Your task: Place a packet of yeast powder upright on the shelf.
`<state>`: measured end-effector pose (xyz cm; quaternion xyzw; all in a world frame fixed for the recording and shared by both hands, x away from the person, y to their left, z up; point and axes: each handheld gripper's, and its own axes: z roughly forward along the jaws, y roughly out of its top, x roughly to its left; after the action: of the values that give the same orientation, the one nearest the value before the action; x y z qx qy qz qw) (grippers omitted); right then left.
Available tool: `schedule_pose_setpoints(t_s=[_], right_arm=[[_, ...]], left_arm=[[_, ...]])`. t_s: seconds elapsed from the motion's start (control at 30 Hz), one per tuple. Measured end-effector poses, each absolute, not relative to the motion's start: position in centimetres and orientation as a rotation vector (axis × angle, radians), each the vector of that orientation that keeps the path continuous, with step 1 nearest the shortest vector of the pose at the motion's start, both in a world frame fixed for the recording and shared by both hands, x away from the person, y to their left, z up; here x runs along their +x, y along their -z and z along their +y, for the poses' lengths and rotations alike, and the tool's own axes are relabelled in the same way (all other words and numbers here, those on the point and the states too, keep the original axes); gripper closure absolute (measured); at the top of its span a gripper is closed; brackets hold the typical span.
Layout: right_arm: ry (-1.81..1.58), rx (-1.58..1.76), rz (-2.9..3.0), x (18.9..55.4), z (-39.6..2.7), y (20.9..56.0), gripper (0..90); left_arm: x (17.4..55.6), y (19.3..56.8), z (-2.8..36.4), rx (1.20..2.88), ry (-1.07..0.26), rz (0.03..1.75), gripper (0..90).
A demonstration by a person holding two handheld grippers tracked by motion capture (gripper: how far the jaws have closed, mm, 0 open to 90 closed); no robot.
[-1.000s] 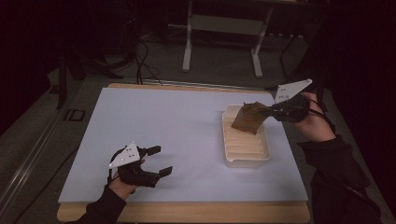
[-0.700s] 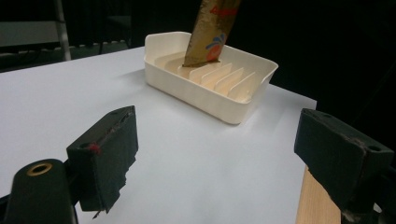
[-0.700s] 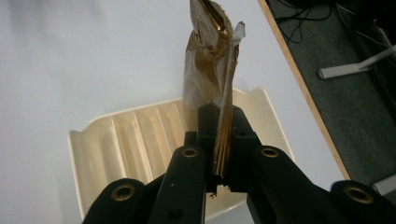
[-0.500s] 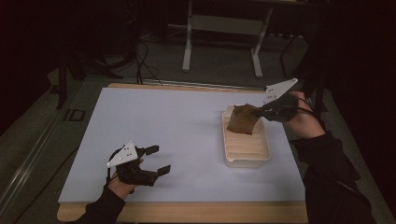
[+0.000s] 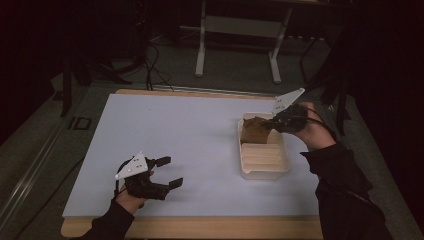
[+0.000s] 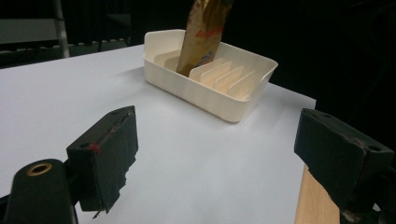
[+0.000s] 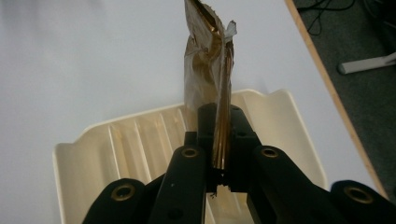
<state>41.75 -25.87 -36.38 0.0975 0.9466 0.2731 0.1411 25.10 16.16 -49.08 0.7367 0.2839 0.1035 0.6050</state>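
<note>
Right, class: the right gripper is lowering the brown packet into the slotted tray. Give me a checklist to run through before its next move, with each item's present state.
1. Right gripper clamps the brown packet: ok.
2. Packet's lower end is over the far end of the cream tray: ok.
3. Packet sits between two dividers: cannot tell.
4. Nearer slots free: ok.
5. Left gripper open, apart from the tray: ok.
6. Tray flat on the white table: ok.
</note>
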Motion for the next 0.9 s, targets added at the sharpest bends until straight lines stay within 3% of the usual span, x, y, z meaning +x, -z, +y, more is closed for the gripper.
schedule_pose_setpoints(t_s=[0.43,0.63,0.77,0.9], right_arm=[[-0.832,0.389,2.735,42.8,-26.2,38.7,84.8],[-0.816,0.492,2.714,42.5,-26.0,38.2,74.8],[-0.842,0.544,2.686,42.2,-25.9,37.6,60.7],[-0.885,0.568,2.652,41.8,-25.9,36.8,55.4]], left_arm=[[25.1,49.1,16.1,1.705,-0.236,0.651,14.4],[25.1,49.2,16.1,1.708,-0.235,0.652,14.4],[25.1,49.2,16.2,1.707,-0.238,0.651,14.4],[25.1,49.2,16.2,1.71,-0.24,0.652,14.4]])
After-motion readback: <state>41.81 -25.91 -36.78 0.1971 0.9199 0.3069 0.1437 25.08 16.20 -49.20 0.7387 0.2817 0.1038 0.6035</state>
